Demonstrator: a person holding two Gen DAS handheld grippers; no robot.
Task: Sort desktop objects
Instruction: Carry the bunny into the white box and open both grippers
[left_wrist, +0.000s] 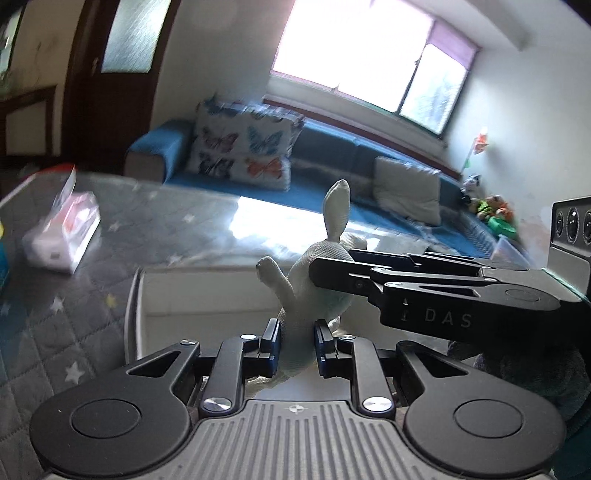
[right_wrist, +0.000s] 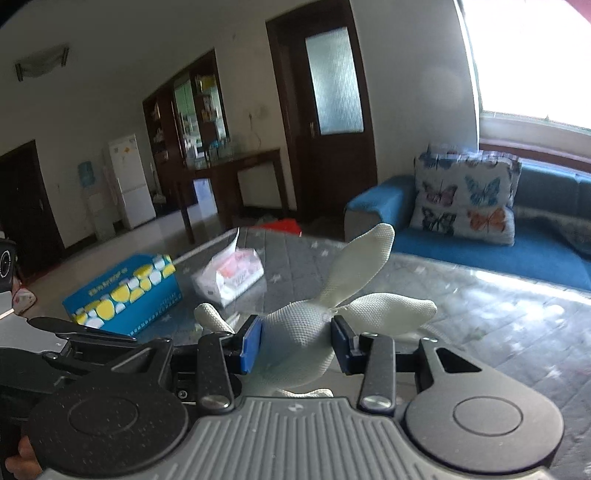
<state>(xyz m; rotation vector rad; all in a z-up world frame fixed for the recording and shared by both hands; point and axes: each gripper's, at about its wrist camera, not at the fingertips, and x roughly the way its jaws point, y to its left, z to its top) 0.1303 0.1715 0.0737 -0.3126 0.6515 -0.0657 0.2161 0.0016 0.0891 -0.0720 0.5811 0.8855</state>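
A white knitted toy rabbit (left_wrist: 314, 288) is held above the table by both grippers. My left gripper (left_wrist: 297, 343) is shut on the rabbit's lower body. My right gripper (left_wrist: 332, 275) comes in from the right and is shut on its head. In the right wrist view the right gripper (right_wrist: 295, 343) clamps the rabbit's head (right_wrist: 299, 328), its ears pointing up and to the right. The left gripper's black linkage (right_wrist: 85, 339) shows at the lower left.
A white open box (left_wrist: 207, 295) lies on the table right below the rabbit. A tissue pack (right_wrist: 231, 275) and a blue and yellow box (right_wrist: 122, 295) stand on the grey star-patterned tabletop (right_wrist: 498, 325). A blue sofa with cushions (right_wrist: 465, 206) is behind.
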